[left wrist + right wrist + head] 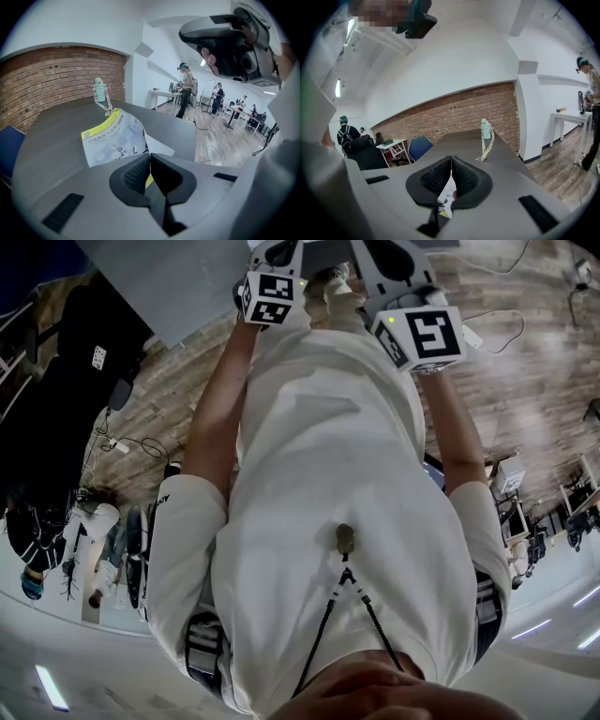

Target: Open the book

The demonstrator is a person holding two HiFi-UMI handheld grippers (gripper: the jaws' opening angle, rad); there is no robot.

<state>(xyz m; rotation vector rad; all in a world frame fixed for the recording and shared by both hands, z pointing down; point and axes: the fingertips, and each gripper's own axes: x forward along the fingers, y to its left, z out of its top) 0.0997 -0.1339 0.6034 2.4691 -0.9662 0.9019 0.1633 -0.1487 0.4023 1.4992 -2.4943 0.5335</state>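
Observation:
The book (111, 138) has a pale printed cover with a yellow band, and the cover curves up off the grey table (51, 140). A white page (159, 149) shows under it. My left gripper (149, 161) is shut on the book's near edge, with a yellow sliver between the pads. My right gripper (451, 172) is also shut, with a thin sheet edge pinched between the pads and a printed page (447, 194) visible below. The right gripper's body (229, 42) hangs at the upper right of the left gripper view. In the head view only the marker cubes (270, 296) (427, 334) show.
A small teal bottle (99, 90) (486, 130) with a patterned strap stands at the table's far end before a brick wall (454, 112). A blue chair (419, 146) stands to the left. People (183, 89) and desks are further off on the wooden floor.

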